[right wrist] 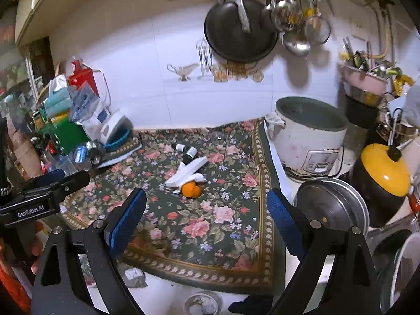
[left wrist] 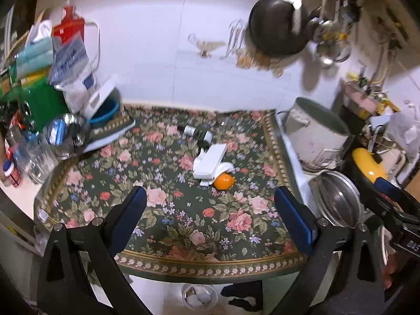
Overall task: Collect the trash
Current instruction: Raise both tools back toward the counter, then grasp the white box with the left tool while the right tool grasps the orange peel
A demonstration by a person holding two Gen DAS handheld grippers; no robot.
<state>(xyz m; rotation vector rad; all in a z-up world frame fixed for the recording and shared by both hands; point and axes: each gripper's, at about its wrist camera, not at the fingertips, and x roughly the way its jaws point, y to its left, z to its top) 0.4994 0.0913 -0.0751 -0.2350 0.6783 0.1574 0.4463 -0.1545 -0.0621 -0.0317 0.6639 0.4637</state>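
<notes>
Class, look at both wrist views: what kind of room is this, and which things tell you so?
Most likely a home kitchen: a black pan and ladles hang on the tiled wall, and a white rice cooker stands beside the floral cloth.

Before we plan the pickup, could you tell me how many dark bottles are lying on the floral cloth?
2: one small bottle nearer the wall, one larger bottle partly under the white box. More may be hidden.

Floral tablecloth (right wrist: pixel 210 225) spread over the counter. White rice cooker (right wrist: pixel 309 141) at its right edge, lidless, beside a yellow-lidded black pot (right wrist: pixel 383 176) and a steel lid (right wrist: pixel 330 207). Black wok (right wrist: pixel 239 31) and ladles (right wrist: pixel 291 18) hanging on white tile. Green box (left wrist: pixel 42 102) among clutter, left.
</notes>
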